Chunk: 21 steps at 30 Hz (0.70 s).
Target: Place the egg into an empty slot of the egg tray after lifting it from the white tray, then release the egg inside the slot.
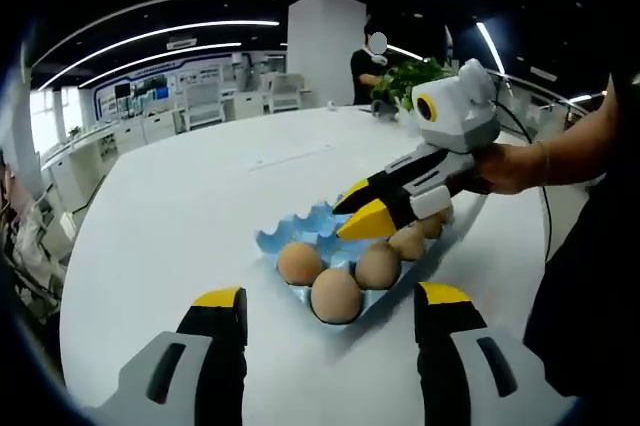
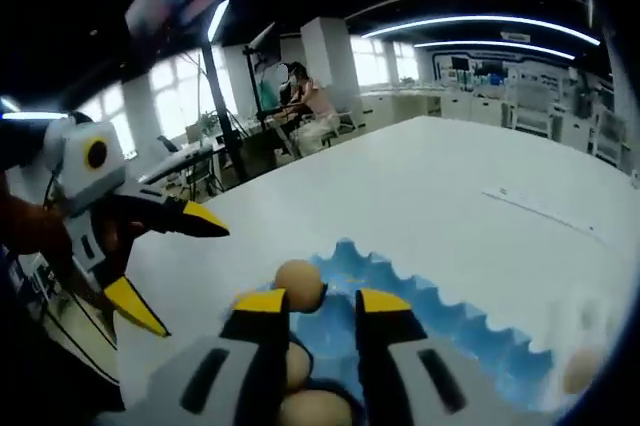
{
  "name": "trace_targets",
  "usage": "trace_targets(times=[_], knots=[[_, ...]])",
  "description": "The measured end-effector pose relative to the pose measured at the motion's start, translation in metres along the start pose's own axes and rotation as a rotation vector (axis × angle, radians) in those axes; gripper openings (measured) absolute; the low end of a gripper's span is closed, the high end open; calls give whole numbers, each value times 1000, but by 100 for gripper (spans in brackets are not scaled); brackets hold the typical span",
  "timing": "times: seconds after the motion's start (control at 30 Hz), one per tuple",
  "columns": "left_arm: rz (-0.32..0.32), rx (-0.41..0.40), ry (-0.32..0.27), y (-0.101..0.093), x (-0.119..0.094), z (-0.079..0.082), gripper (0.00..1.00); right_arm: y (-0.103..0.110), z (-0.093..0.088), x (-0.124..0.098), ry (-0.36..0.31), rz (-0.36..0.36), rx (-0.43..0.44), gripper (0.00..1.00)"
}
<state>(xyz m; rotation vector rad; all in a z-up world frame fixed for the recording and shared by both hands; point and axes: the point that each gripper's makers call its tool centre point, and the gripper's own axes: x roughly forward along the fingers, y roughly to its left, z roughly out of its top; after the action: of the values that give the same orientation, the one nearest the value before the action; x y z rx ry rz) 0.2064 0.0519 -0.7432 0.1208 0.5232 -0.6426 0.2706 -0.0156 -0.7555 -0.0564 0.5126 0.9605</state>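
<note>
Risk: your right gripper point(image 1: 365, 208) sits low over blue egg tray point(image 1: 300, 229), tips among eggs point(image 1: 337, 293); careless drop or sideways nudge cracks neighbour or tips light tray.

Right jaws narrowly parted in right gripper view point(image 2: 322, 301); whether they hold egg, cannot tell, tips hide it. One egg point(image 2: 299, 283) rests just beyond tips, in slot.

Your hand point(image 1: 510, 168) reaches in from right side, gripper angled down toward tray.

Left gripper point(image 1: 330, 296) hangs back near tray's close edge, jaws wide, empty.

White tray: none seen.
</note>
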Motion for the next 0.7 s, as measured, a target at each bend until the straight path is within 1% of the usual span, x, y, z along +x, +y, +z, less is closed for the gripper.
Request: trace_targets(times=[0.1,0.13,0.17,0.2,0.27,0.3,0.33,0.4,0.43,0.47,0.5,0.57,0.6,0.67,0.7], knots=[[1,1,0,-4,0,1,68,-8,-1,-11,-17,-24,17,25],[1,4,0,-5,0,2,68,-14,3,-17,-54,-57,9,25],[2,5,-1,-5,0,2,68,-18,6,-22,-85,-73,-11,25],[1,4,-2,-5,0,2,68,-20,7,-27,-94,-82,-24,25],[4,3,-2,-6,0,3,68,-28,5,-42,-106,-116,-48,25],[5,5,-1,-6,0,3,68,-31,5,-45,-110,-126,-57,25],[6,5,-2,-7,1,3,68,-40,4,-55,-116,-164,-81,25],[3,3,-3,-10,2,5,68,-51,-2,-67,-103,-203,-102,25],[1,6,-3,-12,2,6,68,-59,-5,-76,-107,-228,-91,25],[0,8,-3,-14,2,6,68,-63,-9,-81,-104,-235,-76,25],[-1,8,-3,-15,3,6,68,-74,-16,-90,-90,-271,-59,25],[-3,8,-3,-18,4,7,68,-91,-26,-105,-76,-331,-55,25],[-3,9,-4,-19,4,8,68,-98,-28,-111,-76,-358,-42,25],[-4,9,-6,-21,4,9,68,-114,-32,-129,-98,-420,-9,25],[-3,10,-7,-22,4,10,68,-120,-32,-136,-109,-450,-7,25]])
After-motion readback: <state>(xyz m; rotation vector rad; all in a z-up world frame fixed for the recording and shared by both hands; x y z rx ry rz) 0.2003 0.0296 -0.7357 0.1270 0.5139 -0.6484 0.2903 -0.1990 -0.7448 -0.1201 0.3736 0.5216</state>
